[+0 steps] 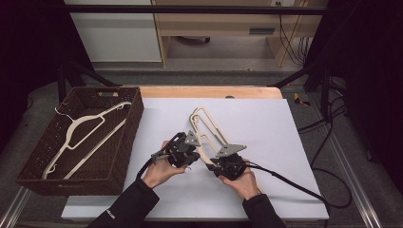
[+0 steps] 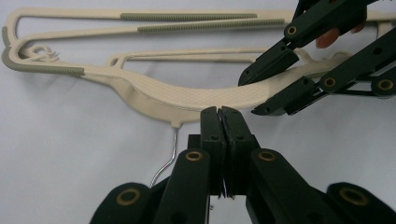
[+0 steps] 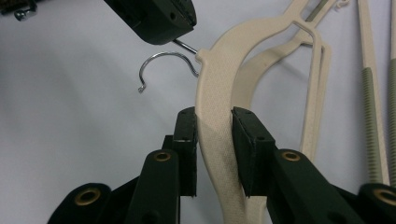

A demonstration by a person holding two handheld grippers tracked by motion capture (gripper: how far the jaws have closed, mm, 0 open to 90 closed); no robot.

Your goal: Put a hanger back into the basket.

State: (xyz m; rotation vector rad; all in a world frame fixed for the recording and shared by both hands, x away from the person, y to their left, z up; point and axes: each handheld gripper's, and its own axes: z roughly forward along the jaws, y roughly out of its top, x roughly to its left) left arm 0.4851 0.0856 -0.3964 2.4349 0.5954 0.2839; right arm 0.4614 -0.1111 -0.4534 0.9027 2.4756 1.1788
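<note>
On the worktop (image 1: 266, 123) a basket (image 1: 38, 175) sits at the left with one hanger (image 1: 78, 130) lying in it. To its right, mid-worktop, lie stacked hangers (image 1: 209, 130); the left gripper (image 1: 183, 151) and right gripper (image 1: 228, 164) meet at their near end.

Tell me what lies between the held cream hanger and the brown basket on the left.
Nothing visible stands on the white sheet between the hanger, held by the left gripper and right gripper, and the basket. Another hanger already lies inside it.
</note>
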